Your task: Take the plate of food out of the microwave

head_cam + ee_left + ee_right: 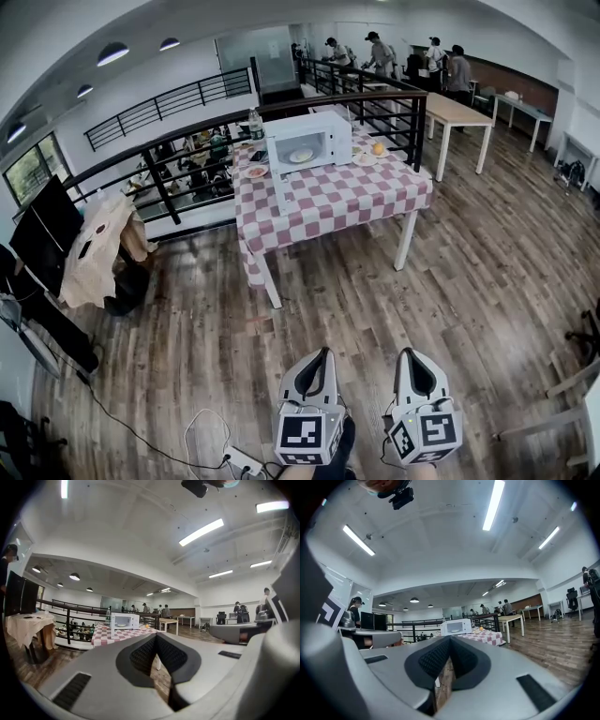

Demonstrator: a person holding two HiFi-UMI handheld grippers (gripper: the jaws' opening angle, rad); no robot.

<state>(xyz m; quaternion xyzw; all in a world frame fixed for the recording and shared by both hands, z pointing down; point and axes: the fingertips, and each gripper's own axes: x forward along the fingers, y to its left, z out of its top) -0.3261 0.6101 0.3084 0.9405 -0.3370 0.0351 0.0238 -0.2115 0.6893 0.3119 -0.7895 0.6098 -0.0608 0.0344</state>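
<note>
Both left gripper (pixel 323 354) and right gripper (pixel 410 354) clenched empty, far from microwave (pixel 309 141); off-centre grab could tip plate (pixel 301 156)

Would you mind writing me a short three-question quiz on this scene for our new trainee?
1. True or false: the left gripper and the right gripper are both shut and empty.
2. Where is the plate of food? A) inside the open microwave; B) on the floor; C) held in a gripper.
3. What pattern has the tablecloth under the microwave?

Key: 1 true; 2 A; 3 red-and-white checks.
</note>
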